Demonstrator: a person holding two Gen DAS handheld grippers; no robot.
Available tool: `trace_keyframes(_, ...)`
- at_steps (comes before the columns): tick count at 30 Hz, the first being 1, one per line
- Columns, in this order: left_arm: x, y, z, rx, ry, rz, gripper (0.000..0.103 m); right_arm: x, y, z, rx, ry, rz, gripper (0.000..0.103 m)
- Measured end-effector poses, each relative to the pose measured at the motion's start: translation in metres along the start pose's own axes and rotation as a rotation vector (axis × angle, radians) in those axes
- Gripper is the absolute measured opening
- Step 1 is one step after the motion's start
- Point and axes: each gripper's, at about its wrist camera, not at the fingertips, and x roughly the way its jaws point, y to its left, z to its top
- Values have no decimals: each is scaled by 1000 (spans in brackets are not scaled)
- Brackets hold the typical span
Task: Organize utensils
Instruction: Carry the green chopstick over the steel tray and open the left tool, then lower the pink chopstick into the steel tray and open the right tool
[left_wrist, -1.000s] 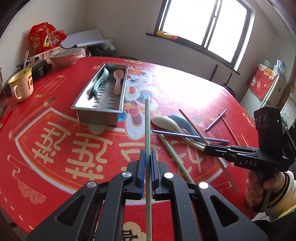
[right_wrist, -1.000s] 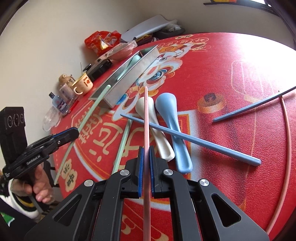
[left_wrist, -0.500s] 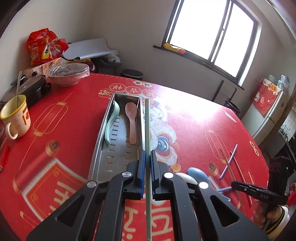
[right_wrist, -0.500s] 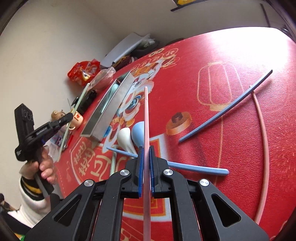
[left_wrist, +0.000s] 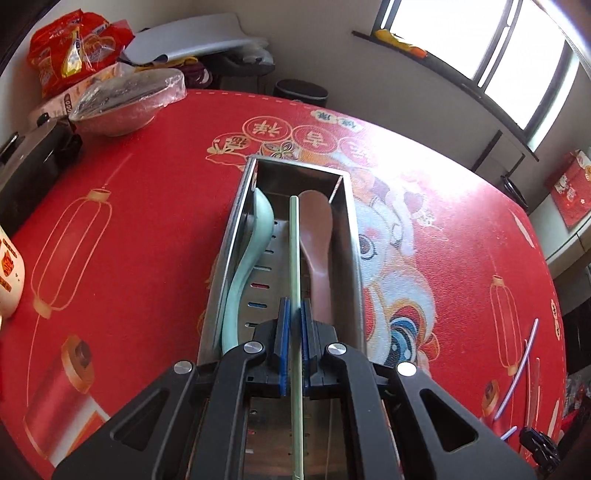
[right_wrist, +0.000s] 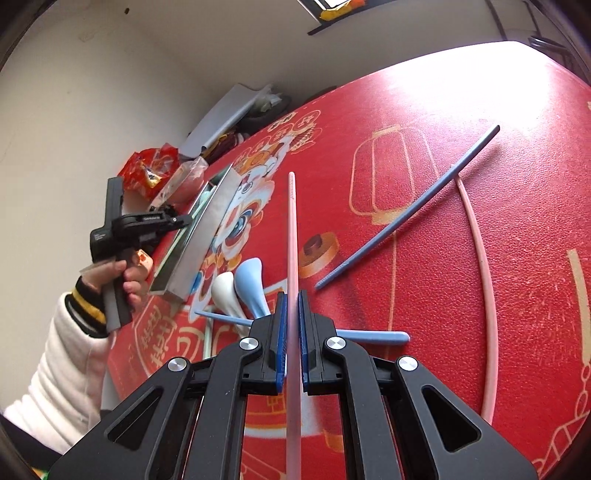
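My left gripper (left_wrist: 294, 314) is shut on a green chopstick (left_wrist: 294, 258) and holds it lengthwise just over the metal tray (left_wrist: 345, 229). A green spoon (left_wrist: 255, 236) and a pink spoon (left_wrist: 317, 243) lie in the tray. My right gripper (right_wrist: 290, 306) is shut on a pink chopstick (right_wrist: 291, 229) above the red tablecloth. The left gripper (right_wrist: 177, 221) also shows in the right wrist view, at the tray (right_wrist: 207, 225).
On the cloth lie a white spoon (right_wrist: 225, 291), a blue spoon (right_wrist: 251, 280), a dark blue chopstick (right_wrist: 413, 210), a light blue chopstick (right_wrist: 373, 336) and another pink chopstick (right_wrist: 487, 295). A covered bowl (left_wrist: 129, 99), snack bags (left_wrist: 74, 48) and a mug (left_wrist: 7, 273) stand at the left.
My left gripper has moved forward with the green chopstick from the table's near side to over the tray. My right gripper has lifted the pink chopstick and turned rightward.
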Motion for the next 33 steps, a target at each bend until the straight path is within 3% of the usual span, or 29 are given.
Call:
trace_keyframes(6, 13, 2, 1, 25, 52, 29, 6, 4, -4, -1, 16, 14, -1, 6)
trace_keyframes(9, 10, -1, -2, 49, 36, 34, 7, 7, -3, 0, 23, 22, -5, 6)
trace_keyframes(11, 1, -1, -5, 64, 12, 21, 13, 8, 0, 3, 15, 24, -8, 6)
trace_keyframes(15, -32, 0, -23, 109, -105, 16, 27, 12, 11, 10, 5, 24, -4, 6)
trace_keyframes(18, -61, 6, -53, 140, -228, 22, 50, 20, 23, 19, 10, 34, 20, 6)
trace_keyframes(23, -88, 25, -104, 124, -390, 141, 86, 41, 53, 45, -1, 40, 70, 6)
trace_keyframes(28, -105, 61, -125, 6, -488, 196, 93, 64, 94, 70, -33, 44, 120, 6)
trace_keyframes(33, -108, 80, -128, -73, -523, 227, 95, 80, 132, 90, -70, 39, 145, 6)
